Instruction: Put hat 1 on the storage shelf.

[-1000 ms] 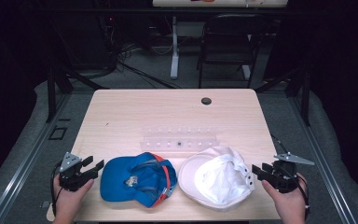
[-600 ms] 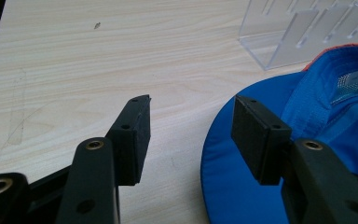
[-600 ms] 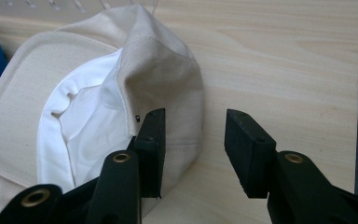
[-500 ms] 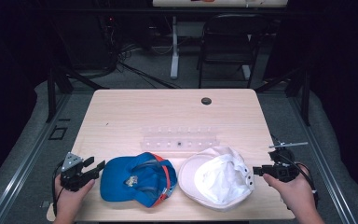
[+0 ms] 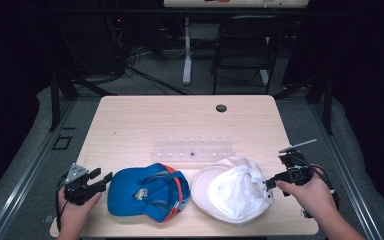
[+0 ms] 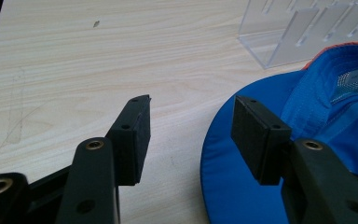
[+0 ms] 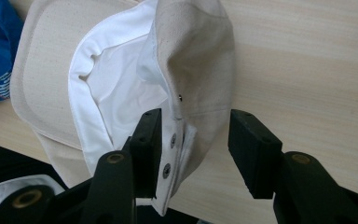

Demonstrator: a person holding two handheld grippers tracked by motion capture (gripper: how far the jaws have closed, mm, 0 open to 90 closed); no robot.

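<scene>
Right gripper view: the right gripper (image 7: 193, 149) has just been opening, its jaws spread around the white cap (image 7: 121, 88)'s snap strap at the table's near edge. Soft, light fabric; that strap offers the firmest hold. The left gripper (image 6: 191, 128) is spread, empty.

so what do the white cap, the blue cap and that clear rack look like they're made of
White cap: matte woven cotton-like cloth, metal snaps at the back.
Blue cap: smooth, thin synthetic-looking fabric with a mesh lining.
Clear rack: glossy see-through plastic, probably acrylic, with slotted upright plates.
</scene>
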